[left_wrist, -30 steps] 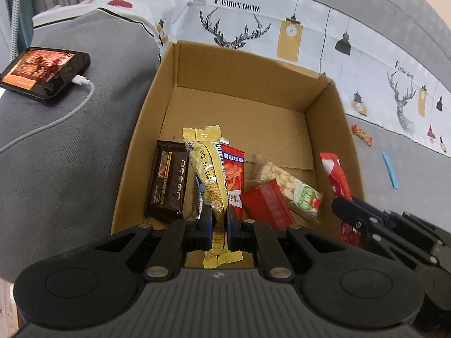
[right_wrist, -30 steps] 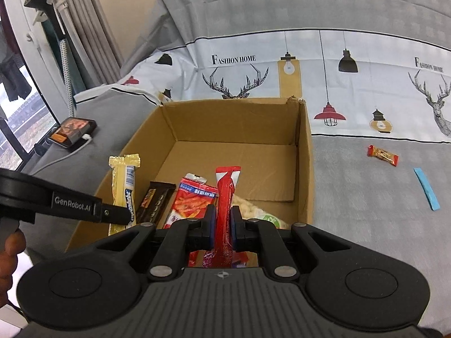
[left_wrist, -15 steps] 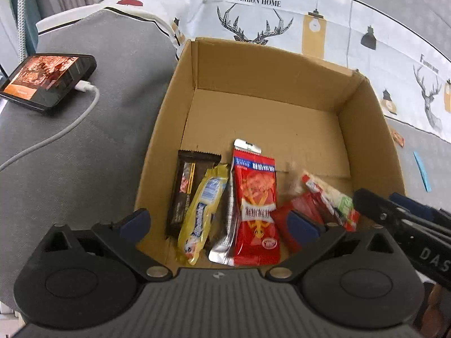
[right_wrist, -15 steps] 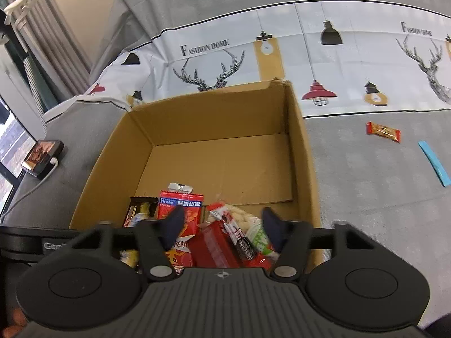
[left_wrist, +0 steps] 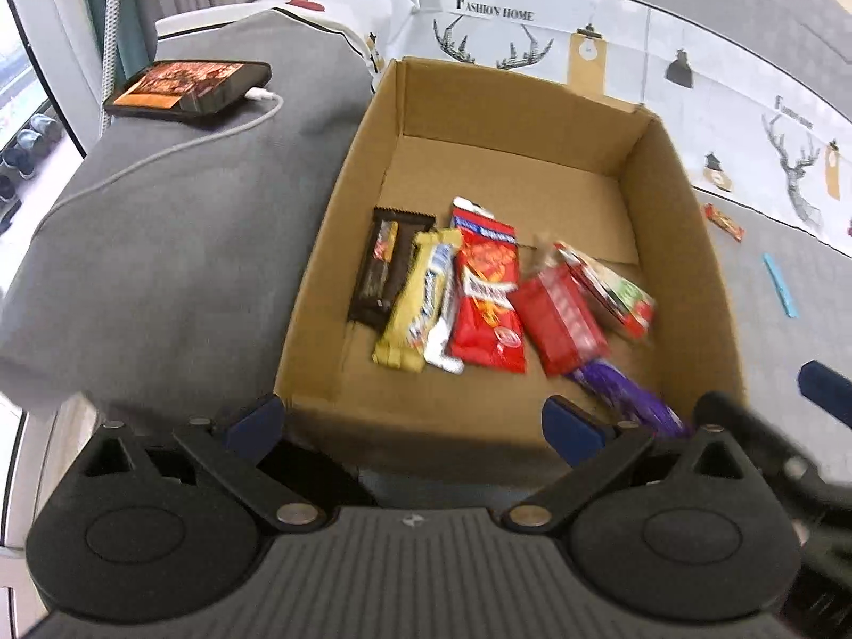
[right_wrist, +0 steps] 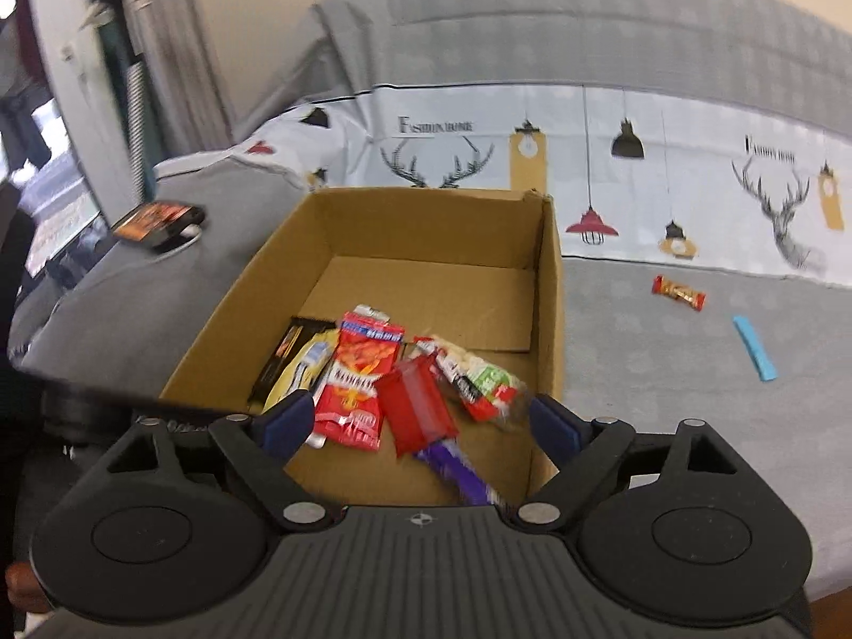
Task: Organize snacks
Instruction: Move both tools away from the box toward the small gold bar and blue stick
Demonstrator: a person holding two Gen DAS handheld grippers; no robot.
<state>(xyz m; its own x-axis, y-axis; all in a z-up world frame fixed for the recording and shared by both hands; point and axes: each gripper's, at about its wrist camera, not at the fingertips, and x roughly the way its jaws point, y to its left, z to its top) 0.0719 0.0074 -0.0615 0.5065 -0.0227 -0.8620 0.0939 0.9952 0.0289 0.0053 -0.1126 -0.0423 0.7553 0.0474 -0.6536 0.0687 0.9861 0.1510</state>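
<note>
An open cardboard box [left_wrist: 341, 186] [right_wrist: 551, 287] sits on a grey bed. Inside lie several snacks: a dark brown bar [left_wrist: 386, 266], a yellow bar [left_wrist: 420, 301] [right_wrist: 298, 373], a red packet [left_wrist: 487, 298] [right_wrist: 357, 388], a red wrapper [left_wrist: 559, 309] [right_wrist: 418, 410], a bag of pale snacks with a green label [left_wrist: 612, 287] [right_wrist: 479, 373] and a purple bar [left_wrist: 628, 394] [right_wrist: 458, 471]. My left gripper [left_wrist: 412, 426] stands open and empty over the box's near wall. My right gripper [right_wrist: 420, 426] is still opening above the near snacks, with nothing between its pads.
A small orange-red snack [left_wrist: 724, 221] [right_wrist: 679, 293] and a blue strip [left_wrist: 780, 285] [right_wrist: 753, 346] lie on the grey cover right of the box. A phone [left_wrist: 186, 86] [right_wrist: 157, 221] on a white cable rests at the left. A deer-print sheet lies behind.
Both grippers opened and let go: the yellow bar and the long red stick dropped into the box. Both grippers then drew back toward the box's near edge.
</note>
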